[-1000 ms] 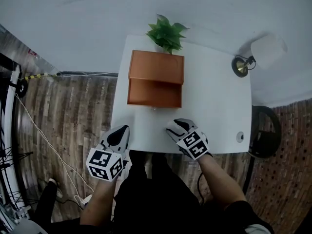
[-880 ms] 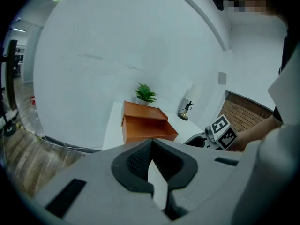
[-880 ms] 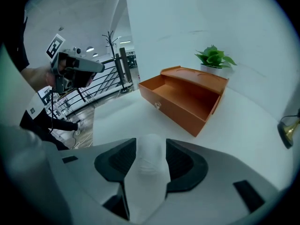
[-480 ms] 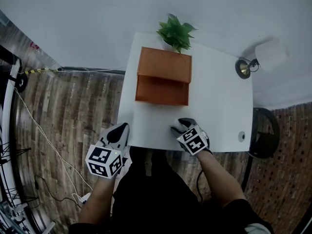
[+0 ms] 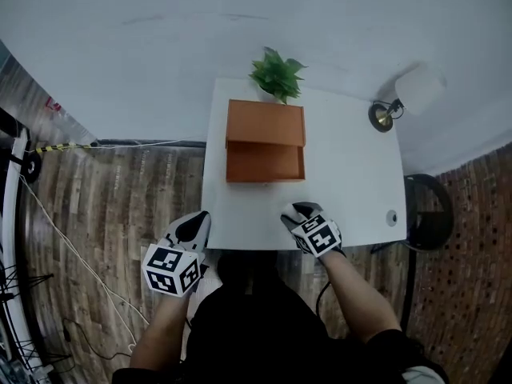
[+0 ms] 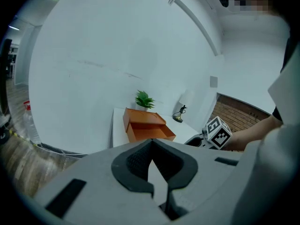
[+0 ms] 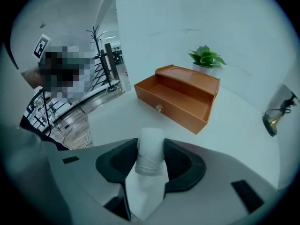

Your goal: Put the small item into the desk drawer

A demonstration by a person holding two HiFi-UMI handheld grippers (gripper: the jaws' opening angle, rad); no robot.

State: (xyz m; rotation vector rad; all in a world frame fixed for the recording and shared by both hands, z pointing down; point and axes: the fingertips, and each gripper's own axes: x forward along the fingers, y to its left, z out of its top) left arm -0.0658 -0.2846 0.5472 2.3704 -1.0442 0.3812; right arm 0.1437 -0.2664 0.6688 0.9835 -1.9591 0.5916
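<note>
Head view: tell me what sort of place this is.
Probably an office or study corner. A small white desk carries an orange drawer box with its drawer open, a potted plant and a desk lamp.

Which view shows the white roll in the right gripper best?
Right gripper view: the white roll fills the gap between the jaws of the right gripper, which have just been closing, pads against both its sides. Head view: the gripper's body hides it. Left gripper view: the gripper shows, not the roll.
</note>
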